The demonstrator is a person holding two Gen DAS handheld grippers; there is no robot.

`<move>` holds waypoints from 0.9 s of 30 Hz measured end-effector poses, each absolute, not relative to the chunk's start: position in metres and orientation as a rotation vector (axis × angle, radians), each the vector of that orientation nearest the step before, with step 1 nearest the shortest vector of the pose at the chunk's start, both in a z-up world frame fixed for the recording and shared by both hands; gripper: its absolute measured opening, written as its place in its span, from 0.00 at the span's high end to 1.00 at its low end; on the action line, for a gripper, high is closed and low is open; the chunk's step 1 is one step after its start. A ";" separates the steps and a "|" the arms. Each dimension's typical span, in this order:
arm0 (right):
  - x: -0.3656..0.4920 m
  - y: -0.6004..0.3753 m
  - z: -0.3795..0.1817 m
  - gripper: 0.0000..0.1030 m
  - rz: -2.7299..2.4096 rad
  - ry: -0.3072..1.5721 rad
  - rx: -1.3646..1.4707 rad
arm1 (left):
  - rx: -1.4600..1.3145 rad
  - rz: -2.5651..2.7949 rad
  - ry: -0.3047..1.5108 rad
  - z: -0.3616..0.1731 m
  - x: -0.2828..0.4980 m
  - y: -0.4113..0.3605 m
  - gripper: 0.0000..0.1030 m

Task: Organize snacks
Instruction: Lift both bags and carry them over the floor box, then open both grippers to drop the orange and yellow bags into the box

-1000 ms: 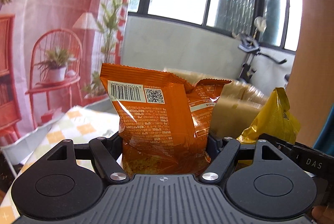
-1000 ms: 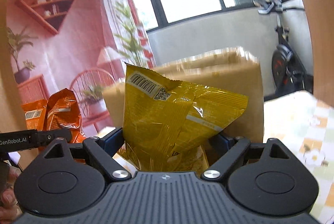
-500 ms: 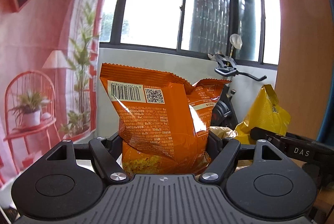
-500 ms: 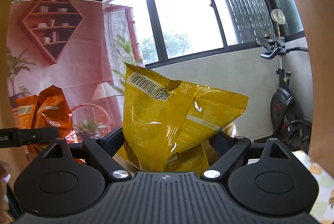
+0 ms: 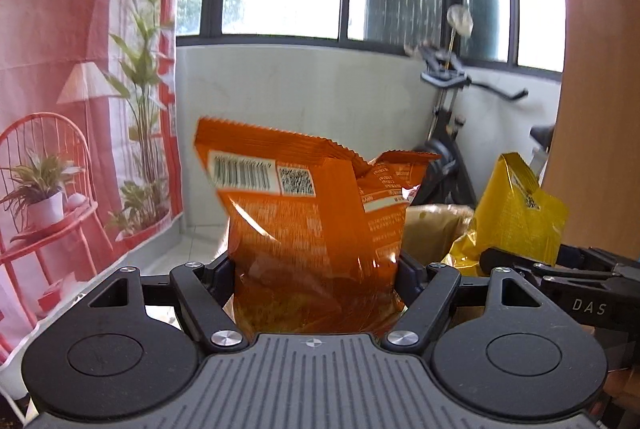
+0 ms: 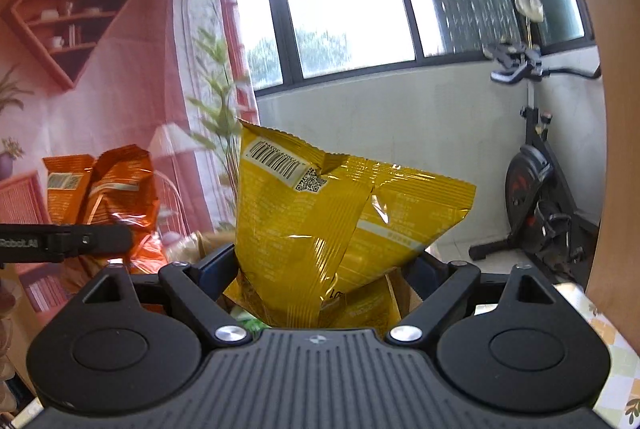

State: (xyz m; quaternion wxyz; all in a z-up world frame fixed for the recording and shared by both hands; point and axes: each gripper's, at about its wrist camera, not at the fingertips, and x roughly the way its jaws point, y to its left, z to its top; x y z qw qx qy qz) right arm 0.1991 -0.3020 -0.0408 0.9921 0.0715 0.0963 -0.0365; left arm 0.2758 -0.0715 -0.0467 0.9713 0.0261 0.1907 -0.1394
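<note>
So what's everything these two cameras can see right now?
orange snack bag: one, orange, clamped upright in the left tongs
yellow snack bag: one, yellow, clamped upright in the right tongs
brown paper bag: one, tan, open, behind both snack bags
exercise bike: one, black, by the white wall under the windows
backdrop cloth: one, pink, printed with shelves and plants, at left
checked tablecloth: one, yellow and white, lower right
left tongs: one, black, gripping
right tongs: one, black, gripping

Home balcony rm doubling as a staged set: exercise bike (image 6: 536, 189) by barred windows (image 6: 344, 9), printed living-rm backdrop (image 6: 100, 69) hung at left, checked-cloth tabletop (image 6: 612, 341).
</note>
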 end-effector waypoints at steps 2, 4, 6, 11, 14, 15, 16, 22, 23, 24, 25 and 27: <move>0.205 -0.306 -0.047 0.13 -0.069 0.218 0.162 | 0.069 -0.286 0.393 -0.050 0.279 -0.073 0.24; 0.210 -0.309 -0.051 0.13 -0.064 0.245 0.174 | 0.071 -0.295 0.406 -0.051 0.284 -0.072 0.24; 0.214 -0.310 -0.054 0.13 -0.062 0.266 0.167 | 0.069 -0.303 0.419 -0.053 0.289 -0.072 0.24; 0.228 -0.312 -0.056 0.11 -0.058 0.318 0.145 | 0.079 -0.317 0.464 -0.057 0.306 -0.076 0.21; 0.239 -0.311 -0.056 0.11 -0.057 0.358 0.126 | 0.068 -0.290 0.473 -0.057 0.311 -0.073 0.16; 0.241 -0.311 -0.056 0.11 -0.057 0.364 0.120 | 0.067 -0.282 0.469 -0.056 0.311 -0.071 0.15; 0.243 -0.311 -0.056 0.10 -0.060 0.369 0.117 | 0.067 -0.277 0.465 -0.055 0.311 -0.070 0.15; 0.240 -0.311 -0.053 0.09 -0.075 0.348 0.108 | 0.060 -0.266 0.439 -0.047 0.299 -0.063 0.12; 0.239 -0.311 -0.052 0.08 -0.071 0.346 0.102 | 0.056 -0.264 0.438 -0.046 0.297 -0.062 0.12; 0.238 -0.309 -0.051 0.07 -0.062 0.348 0.093 | 0.053 -0.263 0.438 -0.046 0.295 -0.060 0.12; 0.239 -0.307 -0.050 0.05 -0.051 0.354 0.080 | 0.050 -0.261 0.438 -0.045 0.292 -0.059 0.12; 0.244 -0.302 -0.049 0.04 -0.037 0.398 0.040 | 0.043 -0.256 0.441 -0.044 0.289 -0.056 0.12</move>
